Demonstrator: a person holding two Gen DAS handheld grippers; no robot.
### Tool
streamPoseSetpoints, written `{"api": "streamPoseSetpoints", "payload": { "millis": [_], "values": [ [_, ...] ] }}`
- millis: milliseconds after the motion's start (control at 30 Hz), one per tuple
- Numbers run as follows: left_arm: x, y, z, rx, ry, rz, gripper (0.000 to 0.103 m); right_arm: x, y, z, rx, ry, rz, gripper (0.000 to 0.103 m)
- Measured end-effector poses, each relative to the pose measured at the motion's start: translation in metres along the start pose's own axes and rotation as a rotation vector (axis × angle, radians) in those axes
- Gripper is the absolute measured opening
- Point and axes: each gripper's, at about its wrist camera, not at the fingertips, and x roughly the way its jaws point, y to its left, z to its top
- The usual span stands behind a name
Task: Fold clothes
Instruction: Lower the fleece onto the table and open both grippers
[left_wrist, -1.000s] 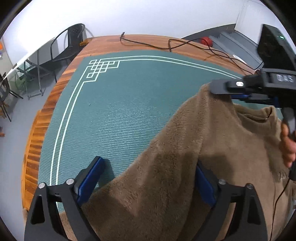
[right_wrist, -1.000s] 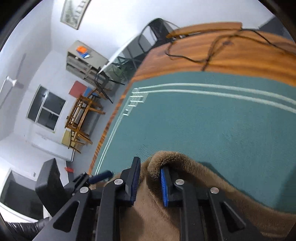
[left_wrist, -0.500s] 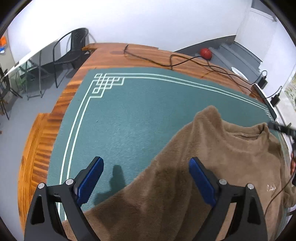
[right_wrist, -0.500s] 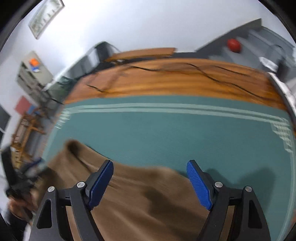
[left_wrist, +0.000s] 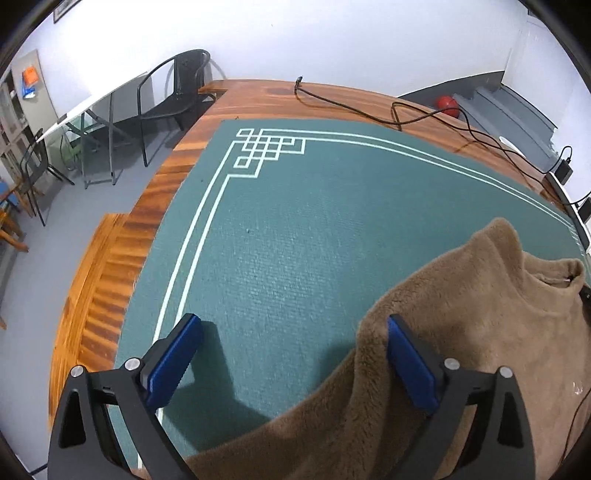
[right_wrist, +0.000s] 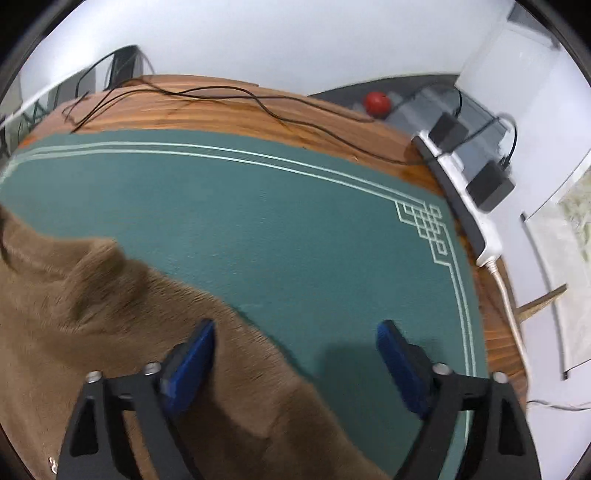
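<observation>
My left tool (left_wrist: 291, 363) stands wide open over the green mat (left_wrist: 295, 229) on the table (left_wrist: 155, 199), its right pad at the edge of the brown fleece sweater (left_wrist: 480, 332), gripping nothing. My right tool (right_wrist: 295, 354) is opening, jaws apart; its left pad seems to hover over the sweater (right_wrist: 92, 314), though blur hides any contact. The sweater lies spread on the mat.

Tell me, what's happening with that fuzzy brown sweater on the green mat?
A person is folding a fuzzy brown sweater on a green mat, with a hand-held gripper in each hand. The left hand-held gripper is open above the sweater's edge. The right hand-held gripper is opening, with nothing pinched between its pads. The sweater lies loose on the mat.
</observation>
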Motion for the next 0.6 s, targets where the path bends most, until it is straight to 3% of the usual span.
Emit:
{"api": "streamPoseSetpoints", "payload": {
  "millis": [167,300,400,533,600],
  "values": [
    [-0.003,0.004,0.003,-0.026,0.006,0.004,0.101,-0.005,0.008,-0.002,-0.054,-0.015,-0.055,0.095],
    [-0.032,-0.001,0.001,-0.004,-0.042,-0.004,0.101,-0.023,0.0,-0.007,-0.02,-0.061,-0.013,0.095],
    [-0.054,-0.016,-0.003,0.032,-0.066,-0.077,0.101,-0.046,0.006,-0.024,-0.02,-0.077,0.083,0.095],
    [-0.054,-0.046,-0.018,0.117,-0.02,-0.139,0.101,-0.051,0.016,-0.05,-0.008,0.005,0.21,0.095],
    [-0.046,-0.059,-0.026,0.166,0.01,-0.13,0.101,-0.05,0.017,-0.06,0.024,0.036,0.25,0.095]
  ]
}}
